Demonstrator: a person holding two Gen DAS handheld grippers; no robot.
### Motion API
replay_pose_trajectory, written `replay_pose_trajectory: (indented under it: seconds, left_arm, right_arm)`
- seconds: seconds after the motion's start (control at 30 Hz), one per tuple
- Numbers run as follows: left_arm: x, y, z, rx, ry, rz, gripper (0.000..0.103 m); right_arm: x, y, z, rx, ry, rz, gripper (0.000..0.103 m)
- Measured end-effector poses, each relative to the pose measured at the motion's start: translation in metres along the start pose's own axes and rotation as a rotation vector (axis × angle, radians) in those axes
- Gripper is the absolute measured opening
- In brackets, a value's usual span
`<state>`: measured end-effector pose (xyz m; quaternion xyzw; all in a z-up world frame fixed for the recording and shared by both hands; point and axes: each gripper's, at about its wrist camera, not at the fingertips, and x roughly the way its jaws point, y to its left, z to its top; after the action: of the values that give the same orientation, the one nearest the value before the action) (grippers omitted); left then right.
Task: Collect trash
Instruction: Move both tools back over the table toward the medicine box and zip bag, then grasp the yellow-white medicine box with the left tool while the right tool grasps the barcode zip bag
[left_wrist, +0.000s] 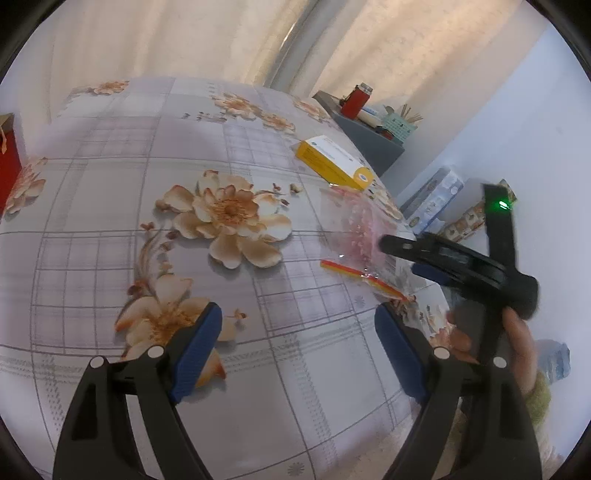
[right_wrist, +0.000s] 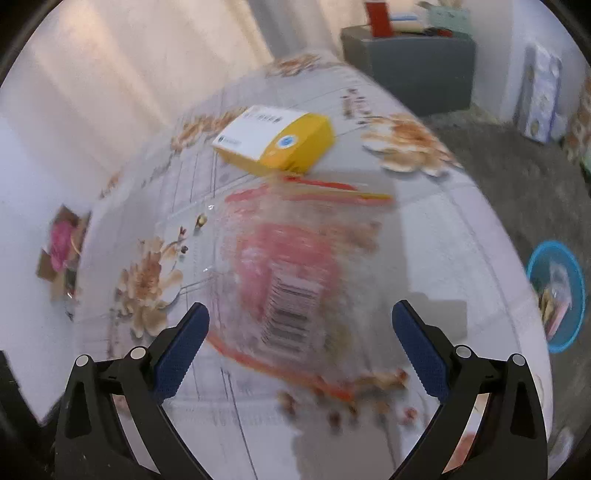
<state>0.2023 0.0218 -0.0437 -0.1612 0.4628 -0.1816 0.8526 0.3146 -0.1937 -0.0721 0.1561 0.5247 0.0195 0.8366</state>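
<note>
Big table (left_wrist: 110, 229) with a flowery cloth takes up most of both views. On it there's a yellow box (right_wrist: 280, 142), and right in front of that, just touching or nearly so, a clear plastic bag (right_wrist: 295, 273) with pink print and a barcode, lying flat. Off the table edge on the floor sits a blue bin (right_wrist: 557, 295) with some scraps already in it, so that's probably where stuff goes.

The right gripper (right_wrist: 301, 332) is wide open with nothing in it, and the bag sits right between and ahead of its fingers. The view is blurry, so I can't tell if it's touching the bag yet. Flat film is annoying to pinch, so I'd drop one finger at the near edge, scrape under a bit and close on a fold instead of pressing straight down.

The left gripper (left_wrist: 299, 343) is open too, empty, hanging over bare cloth with the bag off to its right.
</note>
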Motion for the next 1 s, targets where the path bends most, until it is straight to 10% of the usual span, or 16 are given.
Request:
replay_pose_trajectory:
  seconds: [0.6, 0.8, 1.0]
  left_arm:
    - [0.066, -0.05, 0.121, 0.157, -0.028, -0.011, 0.083]
    - [0.143, -0.054, 0.174, -0.036, 0.11, -0.034, 0.083]
    - [0.194, -0.042, 0.203, -0.306, 0.146, 0.111, 0.083]
  right_arm:
    - [0.011, 0.006, -0.022, -0.207, -0.088, -0.11, 0.078]
    - [0.007, -0.009, -0.032, -0.196, -0.125, -0.123, 0.074]
    - [-0.005, -0.034, -0.046, -0.155, -0.167, -0.137, 0.074]
